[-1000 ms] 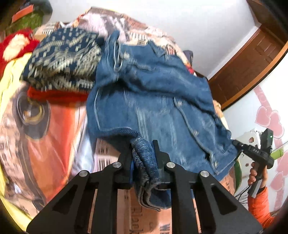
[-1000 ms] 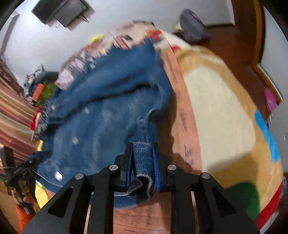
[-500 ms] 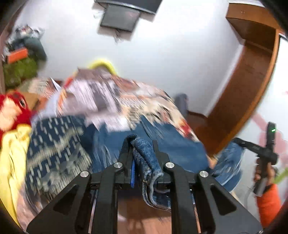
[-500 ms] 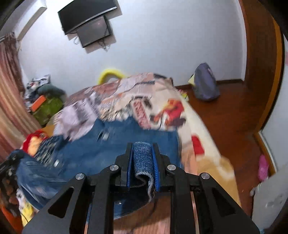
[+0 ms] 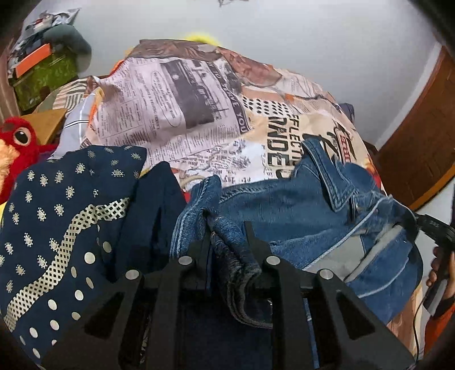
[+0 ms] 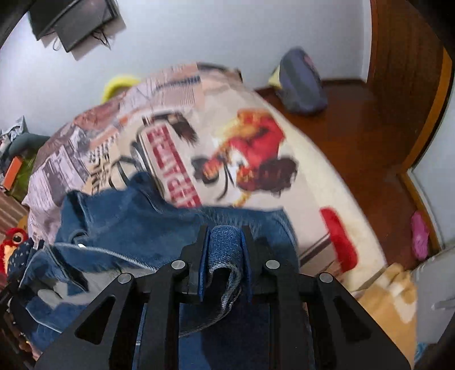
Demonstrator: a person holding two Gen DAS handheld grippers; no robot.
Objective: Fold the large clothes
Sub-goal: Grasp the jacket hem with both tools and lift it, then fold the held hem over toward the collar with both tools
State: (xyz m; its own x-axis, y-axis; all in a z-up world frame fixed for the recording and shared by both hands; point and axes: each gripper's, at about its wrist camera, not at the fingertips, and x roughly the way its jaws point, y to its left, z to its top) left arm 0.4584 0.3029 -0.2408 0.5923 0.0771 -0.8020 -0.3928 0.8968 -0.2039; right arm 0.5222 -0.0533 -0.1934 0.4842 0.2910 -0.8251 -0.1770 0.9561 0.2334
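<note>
Each tool pinches a bunched edge of the denim jacket (image 5: 284, 210): left tool (image 5: 229, 244), right tool (image 6: 224, 242); the jacket sags between them over the bed (image 5: 176, 113).

Ahead of me the bed wears a newspaper-and-comic print bedspread (image 5: 182, 113). On its left side lies a navy cloth with cream paisley dots and a lattice band (image 5: 57, 216), and beside that a red plush bird with big eyes (image 5: 17, 142). A green box with an orange lid (image 5: 39, 71) sits farther back. A grey-purple backpack (image 6: 301, 82) rests on the wooden floor (image 6: 369, 136), and a black wall-mounted screen (image 6: 71, 20) hangs above.
</note>
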